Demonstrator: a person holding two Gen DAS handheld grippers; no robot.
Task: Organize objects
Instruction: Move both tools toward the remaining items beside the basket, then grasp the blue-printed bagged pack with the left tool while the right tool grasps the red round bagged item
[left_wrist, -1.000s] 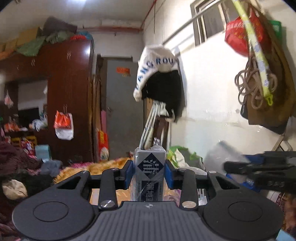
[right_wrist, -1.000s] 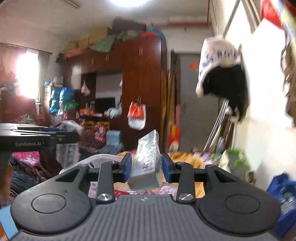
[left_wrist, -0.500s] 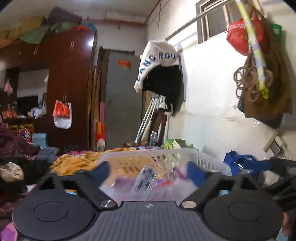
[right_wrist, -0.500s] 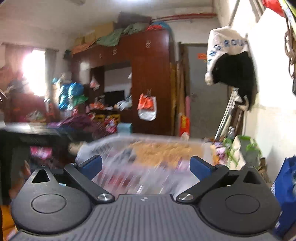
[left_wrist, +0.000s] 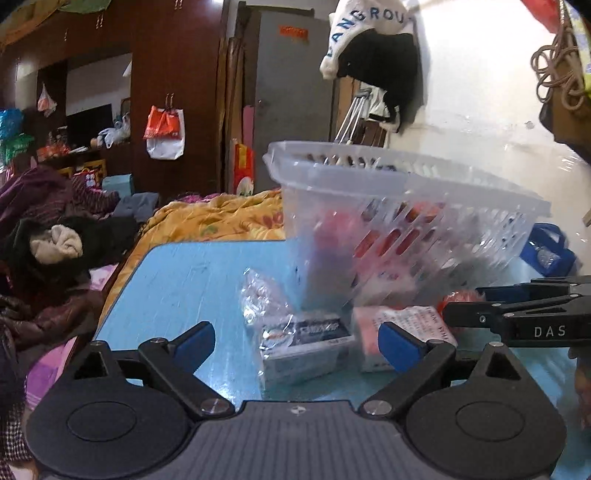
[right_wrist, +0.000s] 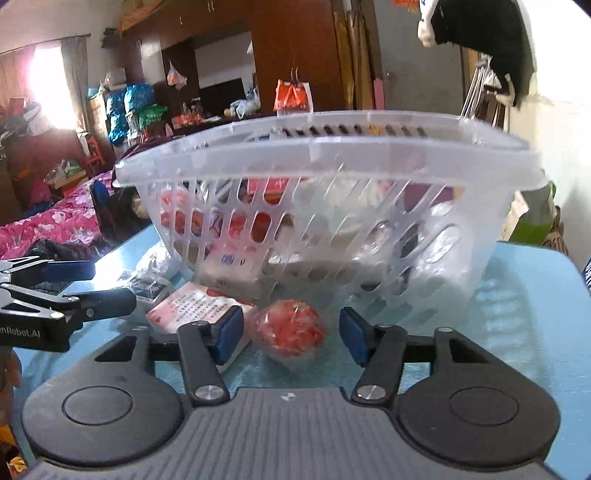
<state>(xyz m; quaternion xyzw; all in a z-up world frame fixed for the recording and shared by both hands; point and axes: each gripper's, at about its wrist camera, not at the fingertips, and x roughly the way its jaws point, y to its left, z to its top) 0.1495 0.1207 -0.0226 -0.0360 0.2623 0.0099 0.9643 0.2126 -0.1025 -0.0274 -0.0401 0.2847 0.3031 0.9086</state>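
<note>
A clear slotted plastic basket (right_wrist: 332, 155) with several packets inside stands on a light blue table (left_wrist: 192, 280); it also shows in the left wrist view (left_wrist: 406, 184). My left gripper (left_wrist: 295, 343) is open and empty, its jaws either side of a dark wrapped box (left_wrist: 306, 343) lying on the table. A pink printed packet (left_wrist: 402, 325) lies right of the box. My right gripper (right_wrist: 291, 332) is open and empty, with a red wrapped ball (right_wrist: 291, 328) on the table between its jaws, in front of the basket. The pink packet (right_wrist: 195, 306) lies to the ball's left.
A clear crinkled bag (left_wrist: 258, 295) lies by the basket's corner. A bed with yellow (left_wrist: 214, 218) and pink (right_wrist: 55, 221) bedding and heaped clothes (left_wrist: 55, 240) surrounds the table. A brown wardrobe (left_wrist: 173, 74) stands behind. A white wall (left_wrist: 480, 110) is at the right.
Both grippers held a packet high a second ago. Both have opened, let go, and dropped low to the table in front of the basket.
</note>
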